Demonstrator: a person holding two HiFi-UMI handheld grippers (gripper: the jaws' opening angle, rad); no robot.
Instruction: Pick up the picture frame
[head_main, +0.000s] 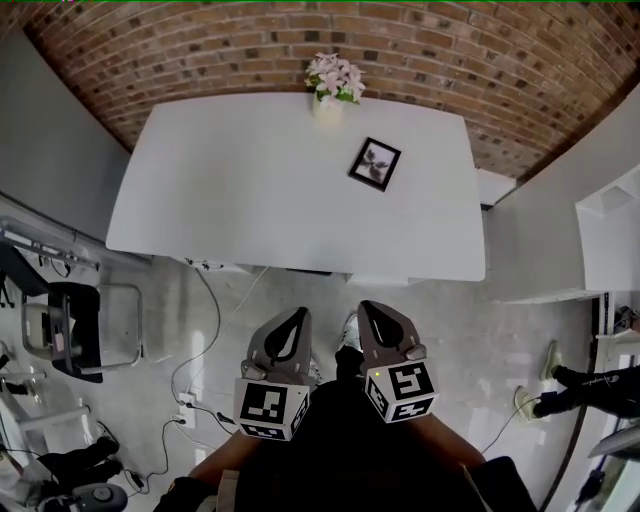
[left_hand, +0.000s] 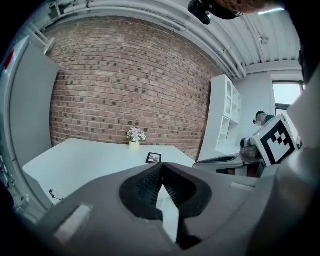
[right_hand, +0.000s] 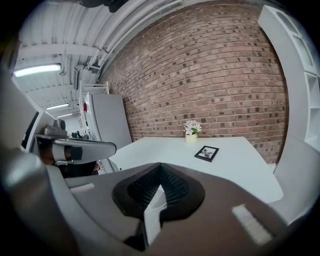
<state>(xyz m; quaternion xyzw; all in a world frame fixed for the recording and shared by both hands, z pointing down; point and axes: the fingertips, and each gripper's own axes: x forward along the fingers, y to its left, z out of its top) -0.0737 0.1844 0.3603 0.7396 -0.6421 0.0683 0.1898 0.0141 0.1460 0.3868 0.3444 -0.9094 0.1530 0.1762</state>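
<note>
**Approach step: picture frame not yet reached, both grippers closed and empty**

The picture frame (head_main: 374, 164) lay flat on the white table (head_main: 230, 190), in the far-right part of the top. It sat near the flower vase (head_main: 330, 88), to the vase's right and a little nearer the person. The vase stood at the far edge by the brick wall (head_main: 200, 50). The frame was small and black with a pale print, turned at an angle to the table edges. Nothing touched it.

The left gripper (head_main: 296, 318) and right gripper (head_main: 370, 310) were side by side over the floor, short of the table's near edge and well apart from the frame. Both pointed roughly at the table. Each gripper view showed its jaws together, ribbed pads meeting, nothing between them.

My read is pre-grasp approach, with none of the pick done. The frame sat right of centre, and the right gripper view had it ahead and slightly right, so the right gripper looked the natural choice.

What the next move calls for:
- Close in on the near edge, then reach across most of the table top.
- Open the jaws before arrival.
- The frame lay flat, so the pads need an edge. Come in low on a side or corner.

Risks:
- A thin frame on a smooth top will likely slide rather than lift.
- The vase is near, so keep clear of it.
- Cables (head_main: 205, 300) lay on the floor by the table, so watch footing.
</note>
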